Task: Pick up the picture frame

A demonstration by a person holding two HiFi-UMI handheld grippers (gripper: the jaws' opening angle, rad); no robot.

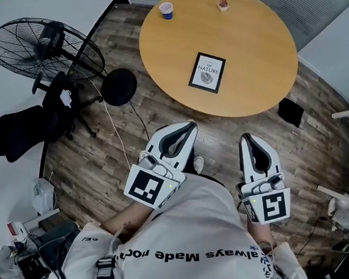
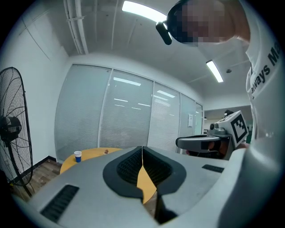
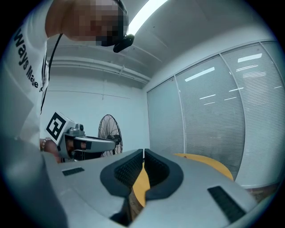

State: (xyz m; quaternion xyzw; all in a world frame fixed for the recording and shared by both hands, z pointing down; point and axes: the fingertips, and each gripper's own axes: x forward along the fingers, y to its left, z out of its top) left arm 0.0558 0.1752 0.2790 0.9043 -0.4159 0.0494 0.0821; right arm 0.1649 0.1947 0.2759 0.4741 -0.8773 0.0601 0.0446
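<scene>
A black-framed picture (image 1: 207,72) with a white print lies flat on the round wooden table (image 1: 257,42), near its front edge. My left gripper (image 1: 188,127) hovers over the floor short of the table, jaws shut and empty. My right gripper (image 1: 247,138) is beside it, further right and a little further back, also shut with nothing held. In the left gripper view the closed jaws (image 2: 142,149) point level at the table top (image 2: 89,154); the right gripper view shows its closed jaws (image 3: 143,153) with the table (image 3: 209,162) beyond. The picture frame is hidden in both gripper views.
A blue paper cup (image 1: 166,10) and a small brown object (image 1: 223,5) stand at the table's far side. A standing fan (image 1: 43,50), black chairs (image 1: 20,129) and a round stool (image 1: 119,86) are at the left. A black box (image 1: 291,112) lies on the floor at right.
</scene>
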